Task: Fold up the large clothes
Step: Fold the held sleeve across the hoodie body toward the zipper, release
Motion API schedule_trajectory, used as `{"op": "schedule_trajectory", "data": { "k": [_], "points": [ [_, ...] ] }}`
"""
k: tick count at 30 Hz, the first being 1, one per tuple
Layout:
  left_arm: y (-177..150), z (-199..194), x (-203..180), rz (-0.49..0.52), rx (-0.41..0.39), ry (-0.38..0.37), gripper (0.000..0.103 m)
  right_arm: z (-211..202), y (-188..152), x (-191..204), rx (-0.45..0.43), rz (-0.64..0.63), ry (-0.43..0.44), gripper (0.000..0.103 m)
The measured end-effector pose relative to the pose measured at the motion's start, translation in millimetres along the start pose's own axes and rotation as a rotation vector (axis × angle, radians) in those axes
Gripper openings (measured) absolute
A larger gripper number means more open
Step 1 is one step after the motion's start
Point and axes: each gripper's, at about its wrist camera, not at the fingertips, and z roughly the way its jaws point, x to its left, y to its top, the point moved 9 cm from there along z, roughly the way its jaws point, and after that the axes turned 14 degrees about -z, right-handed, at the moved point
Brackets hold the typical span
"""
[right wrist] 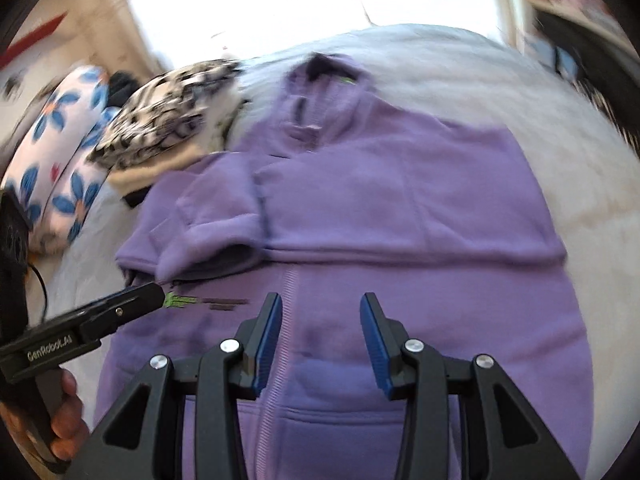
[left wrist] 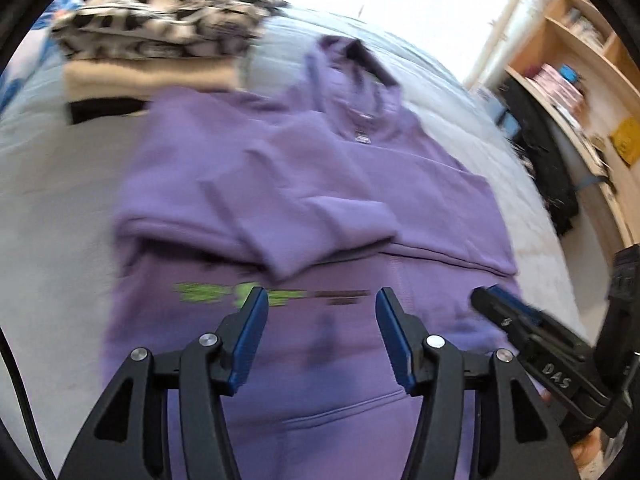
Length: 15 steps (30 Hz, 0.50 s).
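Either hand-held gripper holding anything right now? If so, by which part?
Nothing held. Left hand-held gripper and right hand-held gripper both stand open above the purple hoodie, no fabric between the pads.

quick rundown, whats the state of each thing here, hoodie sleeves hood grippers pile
purple hoodie: flat on the bed, partly folded
sleeve: folded across the chest
hood: still out flat at the far end
left gripper: open, empty, above the hoodie
right gripper: open, empty, above the hoodie
stack of folded clothes: piled beside the hoodie
bed: covered in white bedding
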Motion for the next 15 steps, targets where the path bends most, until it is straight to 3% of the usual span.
{"op": "schedule_trajectory", "data": {
  "k": [3,15],
  "points": [
    [1.0,-7.5,18.6,-0.03,-0.012,0.033,0.055,2.8,13.2,22.9,-0.013,-0.148,-0.03,0.041],
    [-12.7,-22.8,77.2,-0.143,-0.011,0.044,0.055,38.7,35.0,107.7,-0.045,-0.721,-0.124,0.041]
  ]
}}
